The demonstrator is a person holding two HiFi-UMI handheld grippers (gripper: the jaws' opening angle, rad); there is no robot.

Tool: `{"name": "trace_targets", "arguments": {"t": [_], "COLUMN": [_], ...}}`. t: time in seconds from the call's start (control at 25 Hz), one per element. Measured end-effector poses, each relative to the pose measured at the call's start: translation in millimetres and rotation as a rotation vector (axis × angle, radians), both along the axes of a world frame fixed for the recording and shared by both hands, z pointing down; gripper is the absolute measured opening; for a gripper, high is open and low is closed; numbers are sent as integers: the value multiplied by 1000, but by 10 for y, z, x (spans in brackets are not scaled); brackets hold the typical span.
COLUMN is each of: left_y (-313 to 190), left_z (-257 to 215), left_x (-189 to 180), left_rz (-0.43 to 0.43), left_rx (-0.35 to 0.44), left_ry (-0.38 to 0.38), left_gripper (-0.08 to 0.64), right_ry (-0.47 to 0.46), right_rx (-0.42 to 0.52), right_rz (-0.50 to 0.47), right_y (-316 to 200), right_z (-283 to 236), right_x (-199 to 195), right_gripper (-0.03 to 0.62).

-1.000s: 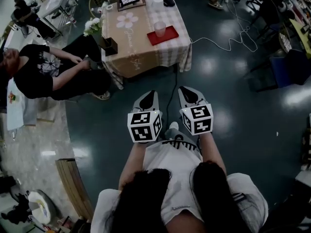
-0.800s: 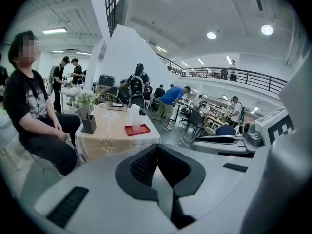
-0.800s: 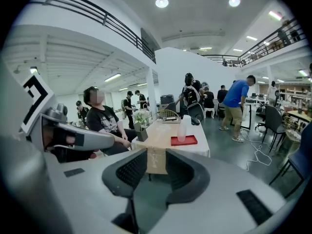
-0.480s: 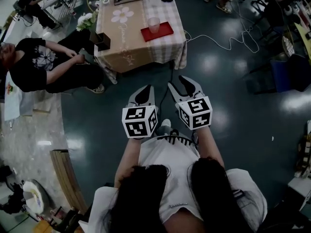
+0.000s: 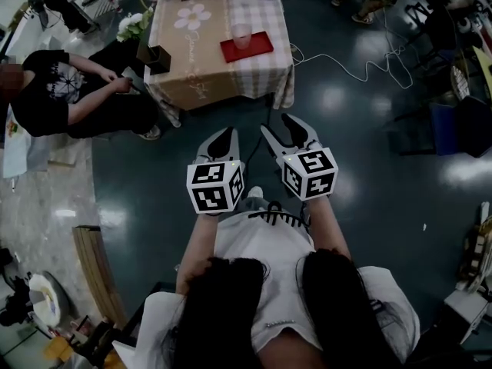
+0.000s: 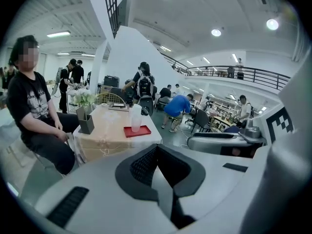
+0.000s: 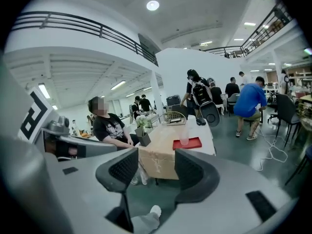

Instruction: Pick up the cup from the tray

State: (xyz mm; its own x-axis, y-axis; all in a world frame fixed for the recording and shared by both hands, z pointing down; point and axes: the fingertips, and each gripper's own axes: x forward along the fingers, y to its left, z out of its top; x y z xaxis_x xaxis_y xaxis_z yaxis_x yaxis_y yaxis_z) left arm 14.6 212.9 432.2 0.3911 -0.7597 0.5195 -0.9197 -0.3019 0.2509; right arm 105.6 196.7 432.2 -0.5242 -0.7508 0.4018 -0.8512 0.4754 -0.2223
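Seated person: a person in a dark T-shirt (image 5: 54,91) sits far ahead and well off to the left of the left gripper, beside the table.
Flowers: white flowers (image 5: 132,25) and a dark box (image 5: 156,58) stand at the table's left edge, ahead and left of both grippers.
Table: a small cloth-covered table (image 5: 196,60), tan with a daisy print on one half and checked on the other, stands straight ahead, well apart from both grippers.
Left gripper: the left gripper (image 5: 221,138) is held low in front of the person's body and points toward the table. Its jaws are clenched together with nothing between them (image 6: 157,150).
Cup: a clear plastic cup (image 5: 241,35) stands upright on the tray, ahead of the gap between the two grippers and well beyond reach.
Tray: a flat red tray (image 5: 260,46) lies on the checked half of the table, ahead of the right gripper.
Right gripper: the right gripper (image 5: 280,129) is level with the left one. Its jaws have just been opening and stand apart, empty (image 7: 156,167); the cup and tray show far off beyond them.
Cable: a white cable (image 5: 346,64) snakes over the dark floor, ahead and right of the right gripper.
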Motion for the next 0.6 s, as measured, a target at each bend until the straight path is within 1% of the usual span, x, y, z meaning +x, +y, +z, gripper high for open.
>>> {"name": "trace_targets", "arguments": {"t": [0.12, 0.24, 0.4, 0.6], "left_y": [-142, -319, -575, -885], "left_z": [30, 66, 77, 109], "left_x": [21, -1, -23, -47], "left_rz": [11, 13, 17, 40], "left_rx": [3, -2, -8, -15], "left_ry": [-3, -6, 2, 9], "left_gripper": [1, 1, 0, 1], "right_ry": [42, 47, 92, 85], "right_rx": [13, 13, 15, -2], "right_rz": [-2, -3, -9, 3], "right_y": [-141, -299, -520, -826], "right_z": [42, 62, 90, 138], "right_x": [18, -4, -28, -71], "right_gripper": [224, 233, 239, 247]}}
